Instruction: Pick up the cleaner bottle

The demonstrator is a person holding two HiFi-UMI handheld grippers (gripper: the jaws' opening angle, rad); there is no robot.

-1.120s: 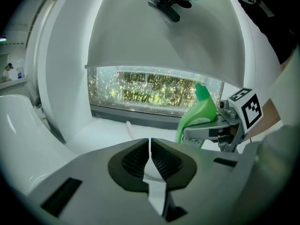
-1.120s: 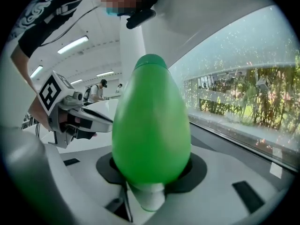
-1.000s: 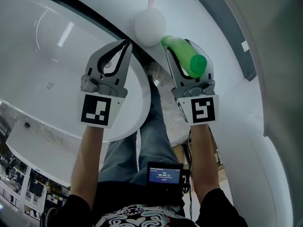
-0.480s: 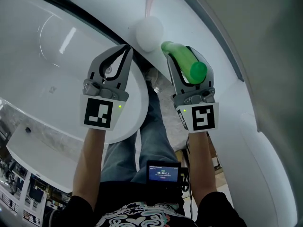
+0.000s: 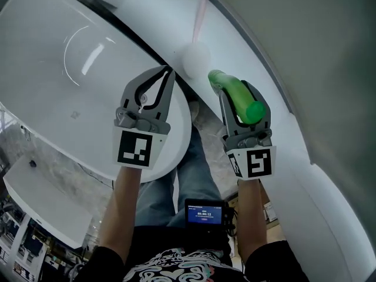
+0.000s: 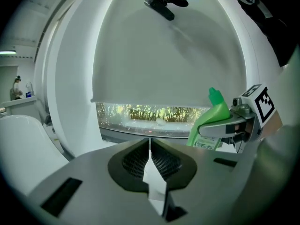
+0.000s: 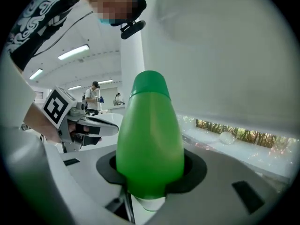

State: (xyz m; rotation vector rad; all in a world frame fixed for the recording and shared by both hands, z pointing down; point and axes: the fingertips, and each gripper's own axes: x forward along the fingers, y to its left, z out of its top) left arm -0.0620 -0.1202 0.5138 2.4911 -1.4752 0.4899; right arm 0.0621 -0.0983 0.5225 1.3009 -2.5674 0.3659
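In the head view, my left gripper [image 5: 168,71] has its two fingers pressed tight together with nothing between them. My right gripper [image 5: 235,87] is clamped on the green bottle [image 5: 252,109]. The bottle is up in the air and lies along the fingers, with its thin neck pointing away from me. A white ball [image 5: 195,57] on a pink stick [image 5: 201,16] sits just past both grippers, between their tips. A big white tub [image 5: 70,81] curves off to the left. A small screen [image 5: 204,212] glows down by my waist. Half a second ago both grippers were a little more to the left and higher in this view, and so was the ball. The grip on the bottle has not changed, and the left fingers were pressed shut then too. In the left gripper view, the two fingers meet in one thin line, and the bottle shows off to the right in the other gripper. In the right gripper view, the bottle fills the middle, held snug between the two fingers, and the left gripper shows at the left.
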